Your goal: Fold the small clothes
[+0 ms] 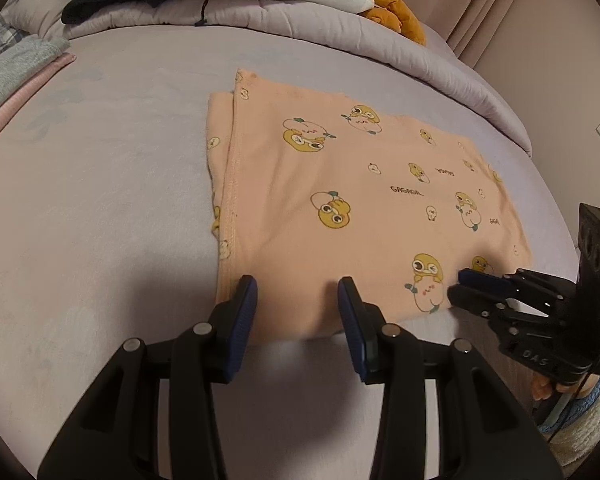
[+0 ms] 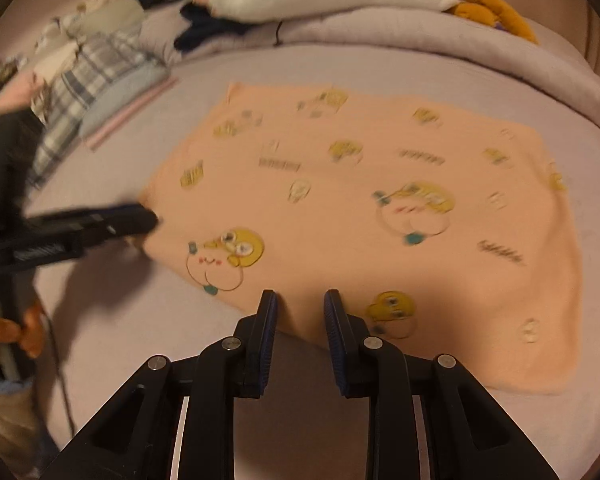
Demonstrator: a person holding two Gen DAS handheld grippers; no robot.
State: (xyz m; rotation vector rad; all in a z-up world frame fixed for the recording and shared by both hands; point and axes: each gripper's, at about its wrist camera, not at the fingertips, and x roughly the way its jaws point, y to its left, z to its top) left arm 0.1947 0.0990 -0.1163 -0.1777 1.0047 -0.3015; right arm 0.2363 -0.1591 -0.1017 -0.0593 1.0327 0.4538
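— So, where are we standing relative to the peach garment [image 1: 340, 208]?

— We are facing it from its near edge; it is lying flat on the lavender bed [image 1: 100, 200], folded over once, with its long axis running away from us and slightly to the right.

— Which gripper is nearer?

— Both are hovering at that near edge. The left gripper [image 1: 298, 312] is sitting released, jaws wide, over the near left corner by the stitched hem. The right gripper [image 2: 300, 320] is also hanging parted, over the near right part.

— And the cloth itself?

— We are looking at soft, thin knit, printed with yellow ducks, lying smooth. We are judging it limp, so each pinch is probably needing both layers.
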